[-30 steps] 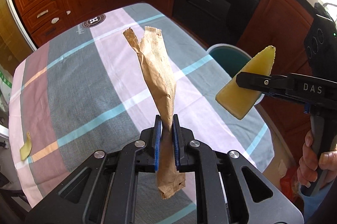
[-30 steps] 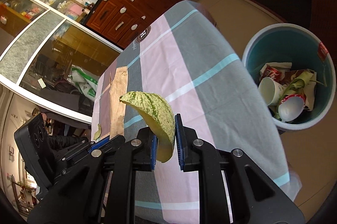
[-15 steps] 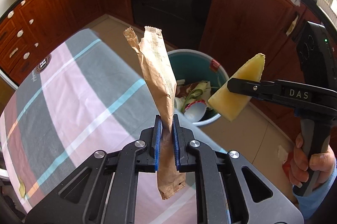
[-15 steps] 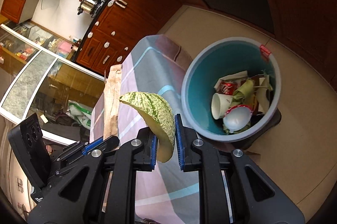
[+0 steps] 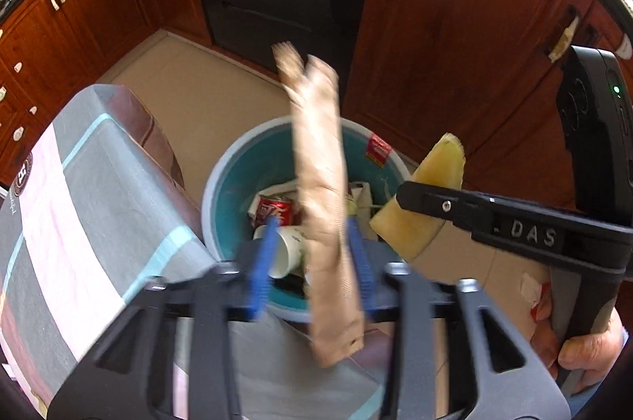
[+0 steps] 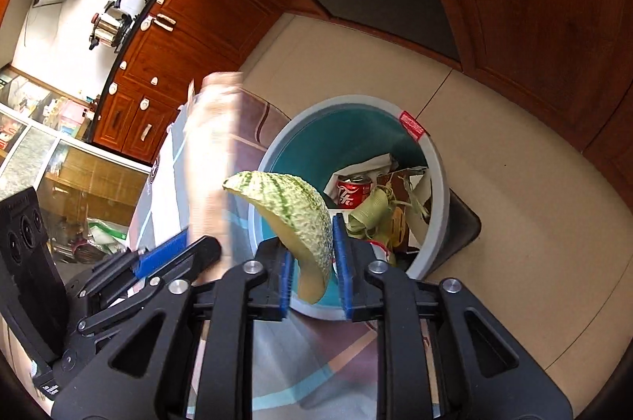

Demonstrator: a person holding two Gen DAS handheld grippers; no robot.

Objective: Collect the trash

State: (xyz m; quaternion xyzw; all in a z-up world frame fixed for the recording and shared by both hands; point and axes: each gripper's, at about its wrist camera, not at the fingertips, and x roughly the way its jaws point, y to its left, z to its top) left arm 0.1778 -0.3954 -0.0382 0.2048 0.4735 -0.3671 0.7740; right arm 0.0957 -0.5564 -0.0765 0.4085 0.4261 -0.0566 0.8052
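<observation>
Both grippers hang over the teal bin (image 5: 209, 198) (image 6: 356, 101). My left gripper (image 5: 310, 262) has its jaws opening, with the blue pads (image 5: 261, 262) clearly apart. The brown paper bag (image 5: 320, 202) stands loose and blurred between them above the bin, and shows as a blur (image 6: 209, 163) in the right wrist view. My right gripper (image 6: 312, 269) (image 5: 411, 200) has just begun opening. The green-striped melon rind (image 6: 304, 218) (image 5: 427, 190) still sits between its pads, touching them.
The bin holds a red can (image 5: 277, 210) (image 6: 354, 192), a paper cup (image 5: 285, 250) and crumpled paper. The table with the striped cloth (image 5: 79, 202) ends just left of the bin. Wooden cabinets (image 5: 455, 44) and a dark oven stand behind. A person's hand (image 5: 585, 352) grips the right handle.
Both grippers swung from over the table to above the bin. The left jaws parted and the paper bag came loose between them. The right jaws widened slightly around the rind.
</observation>
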